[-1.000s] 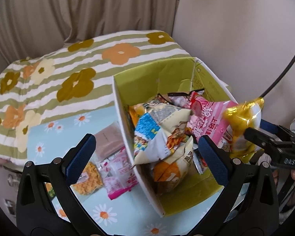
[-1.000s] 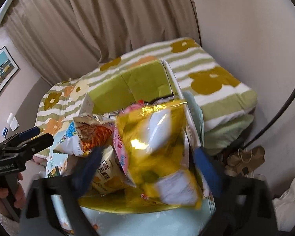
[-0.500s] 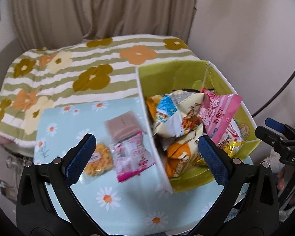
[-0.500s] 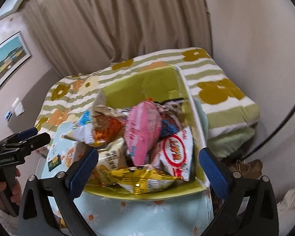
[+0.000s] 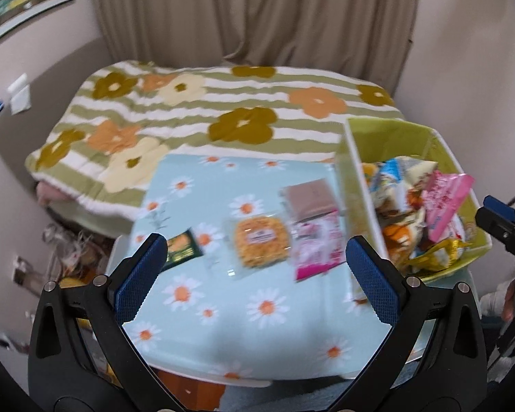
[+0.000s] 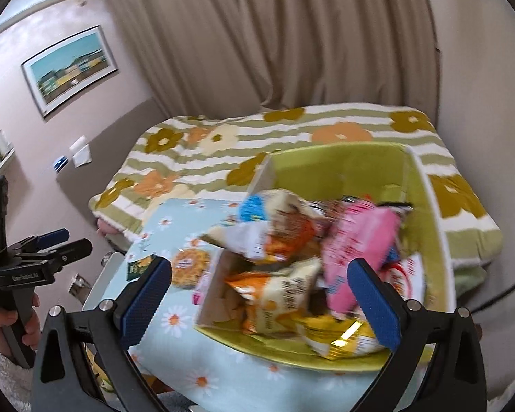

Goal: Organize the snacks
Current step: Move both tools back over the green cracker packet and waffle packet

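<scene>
Left wrist view: the left gripper [image 5: 255,276] was held spread and empty above the near edge of the surface [image 5: 223,312], presumably to choose among the snacks not yet boxed. Four packets were seen flat just left of the green box [image 5: 395,137]: a brown packet [image 5: 309,197] nearest its wall, a pink-and-white packet [image 5: 317,245] in front of that, a yellow cracker packet [image 5: 261,240] further left, and a small dark green packet [image 5: 182,249] furthest left. The box itself was piled full, a pink bag [image 5: 444,207] leaning against its right wall.

Right wrist view: the right gripper [image 6: 257,295] was also spread and empty, hovering at the box's near rim. Only here were the gold foil bag [image 6: 340,338] at the box's near corner, the bags' stacking and the hand [image 6: 24,322] on the other handle shown clearly; the brown packet was hidden behind the box.
</scene>
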A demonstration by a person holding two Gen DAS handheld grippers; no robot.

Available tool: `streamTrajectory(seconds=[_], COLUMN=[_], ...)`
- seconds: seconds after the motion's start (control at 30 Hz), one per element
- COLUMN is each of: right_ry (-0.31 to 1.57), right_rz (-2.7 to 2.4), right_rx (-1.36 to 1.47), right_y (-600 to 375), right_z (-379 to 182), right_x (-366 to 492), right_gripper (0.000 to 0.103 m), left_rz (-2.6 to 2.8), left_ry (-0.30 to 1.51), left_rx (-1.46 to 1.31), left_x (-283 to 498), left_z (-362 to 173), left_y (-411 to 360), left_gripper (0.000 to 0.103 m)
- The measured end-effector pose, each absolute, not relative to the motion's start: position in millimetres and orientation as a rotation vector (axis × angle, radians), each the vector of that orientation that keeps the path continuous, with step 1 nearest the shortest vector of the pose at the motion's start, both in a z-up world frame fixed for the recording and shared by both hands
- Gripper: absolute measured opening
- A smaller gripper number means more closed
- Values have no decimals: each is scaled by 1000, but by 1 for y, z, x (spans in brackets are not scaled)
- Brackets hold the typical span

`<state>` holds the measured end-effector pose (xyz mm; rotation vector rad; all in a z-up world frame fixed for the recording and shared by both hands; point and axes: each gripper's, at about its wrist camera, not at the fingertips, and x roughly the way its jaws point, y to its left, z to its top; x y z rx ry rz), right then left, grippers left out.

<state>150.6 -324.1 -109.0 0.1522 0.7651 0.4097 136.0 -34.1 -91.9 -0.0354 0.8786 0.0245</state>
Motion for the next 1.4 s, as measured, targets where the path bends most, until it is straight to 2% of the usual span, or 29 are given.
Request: streamTrajectory(seconds=[0.6, 0.97, 1.3, 1.4], right_ry=[812, 904, 1003, 1018], right_rz=[331, 181, 123, 142], right_rx=[126, 164, 155, 129], right_y=[-183, -133, -109, -100], right_z=[-123, -166, -226, -240], right_x=[175, 195, 215, 218], right_gripper=[102, 102, 102, 102], left_rz=[-139, -305, -478, -524], left_ry=[980, 1080, 1174, 1184], left_rx=[19, 91, 225, 303], left_x=[178, 216, 239, 240], left_z=[-134, -181, -247, -265], left_y=[79, 110, 110, 107], left_gripper=[103, 103, 102, 96])
